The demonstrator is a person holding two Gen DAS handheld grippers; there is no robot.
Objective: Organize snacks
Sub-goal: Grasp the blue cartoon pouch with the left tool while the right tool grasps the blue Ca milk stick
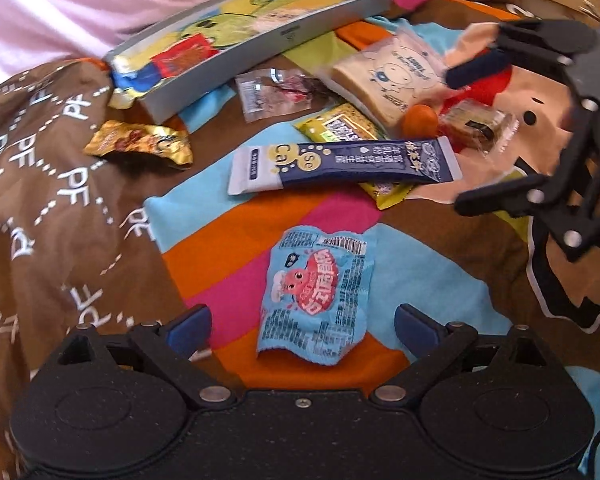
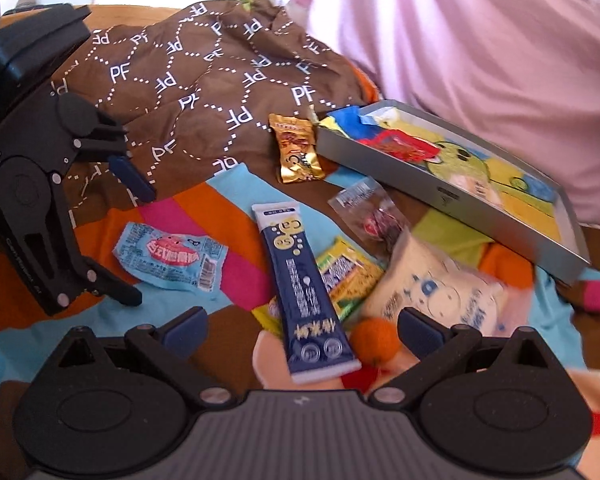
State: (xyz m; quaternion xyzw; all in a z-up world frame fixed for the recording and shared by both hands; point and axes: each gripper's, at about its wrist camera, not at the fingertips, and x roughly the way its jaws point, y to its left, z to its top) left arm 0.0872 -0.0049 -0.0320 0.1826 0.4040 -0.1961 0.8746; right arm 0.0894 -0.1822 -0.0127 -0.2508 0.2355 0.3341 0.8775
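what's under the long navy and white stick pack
Under the navy stick pack lies a yellow-green snack packet, sticking out on both sides. Its covered middle cannot be seen. Below both is the colourful blanket. Whether anything else hides beneath cannot be told.

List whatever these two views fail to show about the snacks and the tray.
- Yellow-green packet: both views, mostly covered by the navy stick sachet.
- Cream pouch: right wrist view, motion-blurred, print unreadable.
- Tray: left wrist view, the red packet and other wrappers hide part of its floor.
- Clear wrapper: contents too blurred to identify.
- Light blue packet: small print illegible.
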